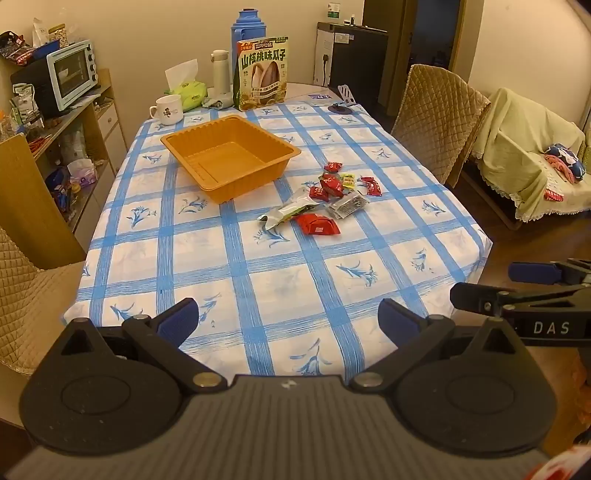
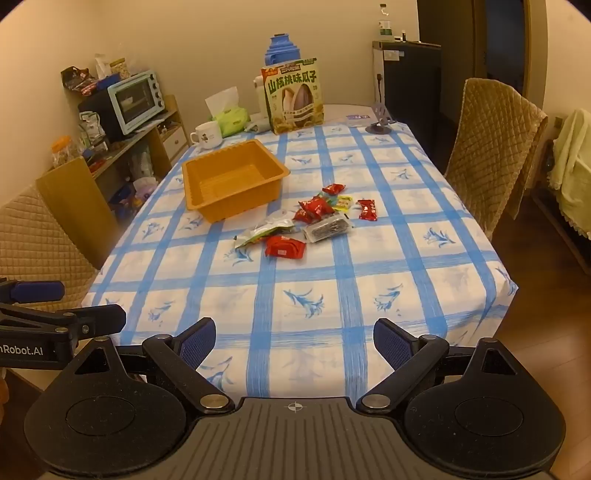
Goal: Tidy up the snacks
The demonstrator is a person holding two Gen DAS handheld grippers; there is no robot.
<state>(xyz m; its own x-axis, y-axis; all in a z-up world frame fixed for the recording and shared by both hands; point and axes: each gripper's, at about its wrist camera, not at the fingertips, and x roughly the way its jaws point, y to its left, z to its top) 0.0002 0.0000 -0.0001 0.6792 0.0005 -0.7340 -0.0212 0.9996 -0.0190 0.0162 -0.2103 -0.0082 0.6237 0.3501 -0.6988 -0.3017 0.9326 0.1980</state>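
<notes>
An empty orange tray [image 1: 192,142] [image 2: 192,173] sits on the blue-checked tablecloth [image 1: 258,280] [image 2: 295,266], past the table's middle on the left. To its right lies a loose pile of snacks: several small red packets [image 1: 330,184] [image 2: 314,208], a larger red packet [image 1: 317,224] [image 2: 285,246], a silver-green pouch [image 1: 286,210] [image 2: 264,230] and a clear dark-filled packet [image 1: 348,205] [image 2: 327,229]. My left gripper [image 1: 288,325] hangs open over the near table edge, nothing between its fingers. My right gripper [image 2: 294,341] is likewise open and empty, well short of the snacks.
At the far end stand a large sunflower-seed bag [image 1: 262,74] [image 2: 294,96], a blue thermos [image 1: 245,24], a white mug [image 1: 168,109], a tissue pack [image 1: 190,94] and a phone stand [image 1: 341,103]. Quilted chairs [image 1: 437,118] [image 2: 491,155] flank the table; shelves with an oven [image 1: 72,72] line the left wall.
</notes>
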